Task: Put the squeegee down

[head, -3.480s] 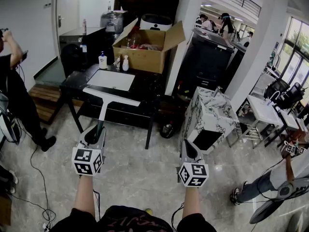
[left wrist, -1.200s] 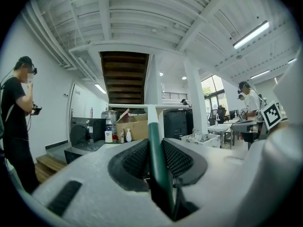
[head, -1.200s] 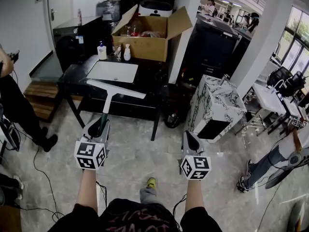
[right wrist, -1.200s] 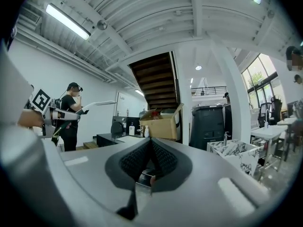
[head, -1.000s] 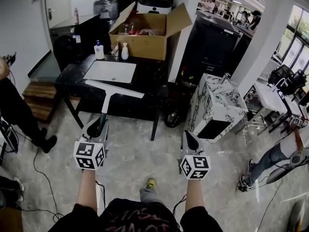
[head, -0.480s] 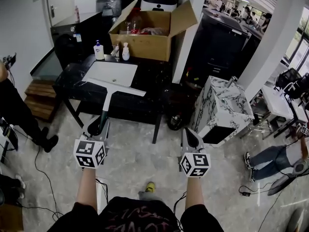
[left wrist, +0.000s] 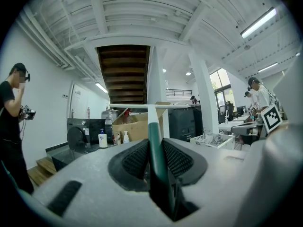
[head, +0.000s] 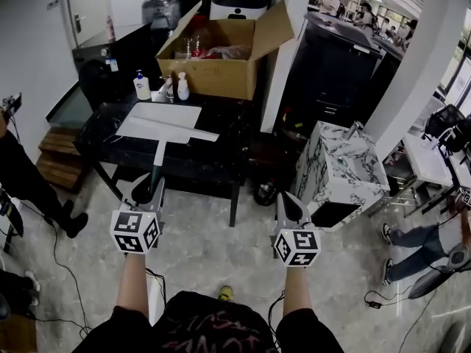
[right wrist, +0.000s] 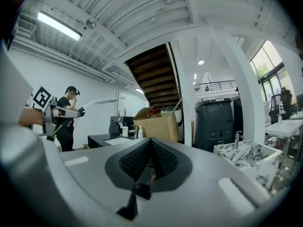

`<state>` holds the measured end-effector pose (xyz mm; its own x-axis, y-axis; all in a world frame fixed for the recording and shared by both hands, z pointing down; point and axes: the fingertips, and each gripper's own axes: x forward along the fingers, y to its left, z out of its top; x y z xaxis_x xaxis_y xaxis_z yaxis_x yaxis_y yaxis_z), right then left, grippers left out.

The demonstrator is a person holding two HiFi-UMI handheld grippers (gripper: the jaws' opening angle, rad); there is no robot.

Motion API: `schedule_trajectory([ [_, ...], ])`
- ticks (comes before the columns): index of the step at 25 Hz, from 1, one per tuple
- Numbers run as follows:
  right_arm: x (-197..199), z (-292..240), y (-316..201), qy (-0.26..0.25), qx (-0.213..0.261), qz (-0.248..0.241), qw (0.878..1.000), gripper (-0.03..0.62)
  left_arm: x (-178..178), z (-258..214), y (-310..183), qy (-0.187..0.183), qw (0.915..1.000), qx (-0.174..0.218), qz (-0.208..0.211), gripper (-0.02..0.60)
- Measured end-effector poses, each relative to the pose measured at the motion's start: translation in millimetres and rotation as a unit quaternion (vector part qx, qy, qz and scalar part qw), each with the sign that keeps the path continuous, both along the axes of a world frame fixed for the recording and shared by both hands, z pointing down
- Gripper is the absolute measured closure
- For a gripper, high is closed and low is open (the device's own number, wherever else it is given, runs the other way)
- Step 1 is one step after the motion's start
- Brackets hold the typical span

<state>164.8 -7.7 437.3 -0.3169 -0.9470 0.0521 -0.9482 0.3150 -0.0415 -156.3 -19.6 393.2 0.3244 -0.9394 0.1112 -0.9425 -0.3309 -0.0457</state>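
My left gripper (head: pixel 151 188) is shut on the squeegee's dark green handle (left wrist: pixel 154 136). In the head view the squeegee (head: pixel 163 140) points away from me, level, with its long white blade (head: pixel 173 132) crosswise above the near part of the black table (head: pixel 210 164). In the left gripper view the blade (left wrist: pixel 142 106) shows as a white bar across the far end of the handle. My right gripper (head: pixel 288 199) is held level beside it, over the floor, jaws shut with nothing between them; its ribbed pads (right wrist: pixel 142 160) meet.
On the table lie a white panel (head: pixel 158 116), pump and spray bottles (head: pixel 140 87) and an open cardboard box (head: pixel 221 72). A marble-patterned sink cabinet (head: pixel 342 171) stands right of the table. A person in black (head: pixel 26 179) stands at the left, and cables (head: pixel 62 285) run across the floor.
Both grippers and the view have moved forward toward the black table. The squeegee blade now hangs over the table's near part. The grip on the handle is unchanged.
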Motion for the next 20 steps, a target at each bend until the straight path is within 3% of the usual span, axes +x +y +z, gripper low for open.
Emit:
schedule_trajectory([
  [8, 17, 5, -37, -0.003, 0.002, -0.01, 1.0, 0.583, 22, 7, -30, -0.004, 1.0, -0.005, -0.004, 0.483],
  [20, 13, 15, -87, -0.005, -0.002, -0.01, 1.0, 0.583, 21, 18, -78, -0.008, 0.9999, -0.011, -0.001, 0.483],
])
